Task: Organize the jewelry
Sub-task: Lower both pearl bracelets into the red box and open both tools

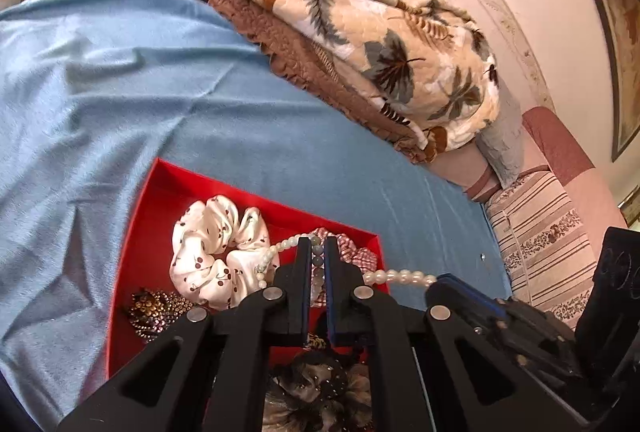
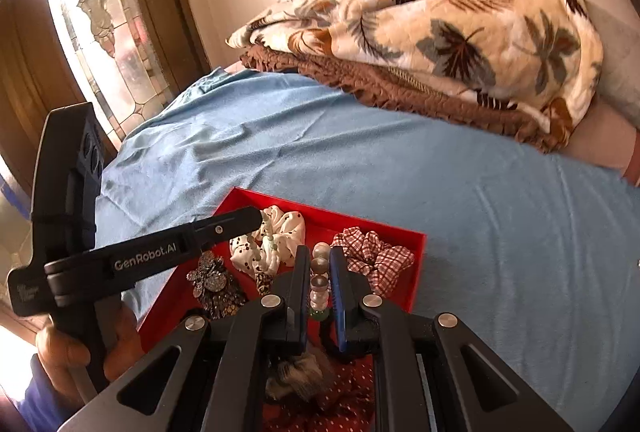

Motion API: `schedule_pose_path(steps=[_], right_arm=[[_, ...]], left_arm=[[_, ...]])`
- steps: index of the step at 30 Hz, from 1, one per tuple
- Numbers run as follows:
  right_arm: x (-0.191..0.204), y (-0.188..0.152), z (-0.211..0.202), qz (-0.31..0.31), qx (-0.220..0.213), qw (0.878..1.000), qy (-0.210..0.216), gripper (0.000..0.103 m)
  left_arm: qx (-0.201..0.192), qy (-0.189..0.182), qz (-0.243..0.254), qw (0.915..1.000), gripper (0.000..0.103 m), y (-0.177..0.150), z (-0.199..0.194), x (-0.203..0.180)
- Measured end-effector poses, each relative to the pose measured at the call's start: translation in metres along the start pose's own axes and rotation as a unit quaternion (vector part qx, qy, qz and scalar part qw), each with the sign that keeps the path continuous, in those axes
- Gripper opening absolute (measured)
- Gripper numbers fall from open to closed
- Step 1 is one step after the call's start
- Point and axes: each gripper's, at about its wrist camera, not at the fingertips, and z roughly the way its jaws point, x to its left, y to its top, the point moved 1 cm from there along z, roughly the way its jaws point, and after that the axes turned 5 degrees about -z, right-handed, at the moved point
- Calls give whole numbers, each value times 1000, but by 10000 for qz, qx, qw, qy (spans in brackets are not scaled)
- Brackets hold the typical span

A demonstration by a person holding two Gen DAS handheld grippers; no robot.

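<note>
A red open box lies on the blue bedsheet. It holds a white cherry-print scrunchie, a red checked scrunchie, a dark sequined piece and a fluffy dark piece. A pearl and grey bead necklace is stretched between both grippers above the box. My left gripper is shut on one part of it. My right gripper is shut on another part. The left gripper also shows in the right wrist view.
A folded leaf-print blanket on a brown quilt lies at the far side of the bed. Striped pillows lie to the right. A stained-glass door stands on the left.
</note>
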Motion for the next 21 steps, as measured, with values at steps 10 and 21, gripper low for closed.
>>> schedule_pose_path(steps=[10,21], right_arm=[[-19,-21,47,299,585,9978,-126,11],[-28,-19,65,91,770,9952,-589,12]], left_arm=[[286,415,76,9987,5,-7,31,5],[-130,616,339,9974,47,-11,2,-9]])
